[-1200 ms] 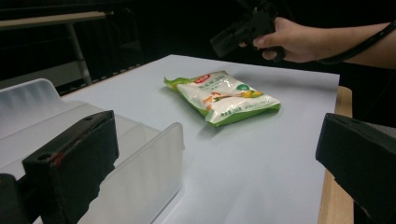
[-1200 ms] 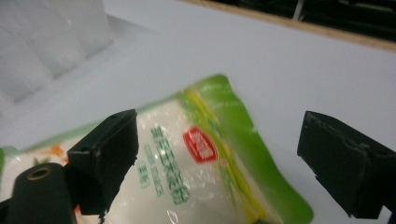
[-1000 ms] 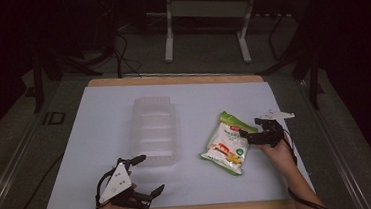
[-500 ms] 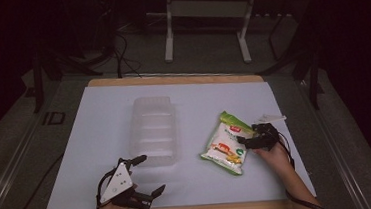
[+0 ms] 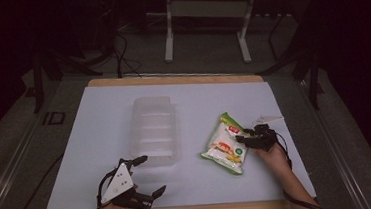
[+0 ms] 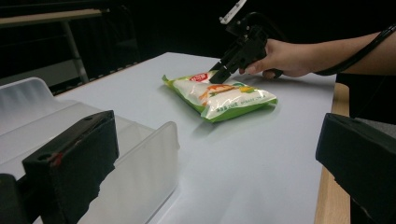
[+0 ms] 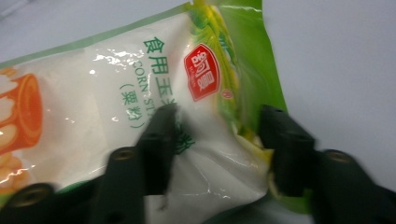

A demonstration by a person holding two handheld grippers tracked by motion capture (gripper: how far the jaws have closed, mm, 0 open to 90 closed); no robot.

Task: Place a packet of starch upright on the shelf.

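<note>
a white and green plastic pouch of corn starch with an orange picture and a red logo lies flat on the pale blue-white table mat, right of centre, well apart from the clear ribbed plastic tray at the middle. the right gripper sits at the pouch's right edge, its black jaws parted and straddling that side of the bag, one pad pressing on the white face and the other at the green seam; it is not closed on it. the left gripper rests near the front edge of the mat just beside the tray's near end, jaws spread wide and holding nothing.
</note>
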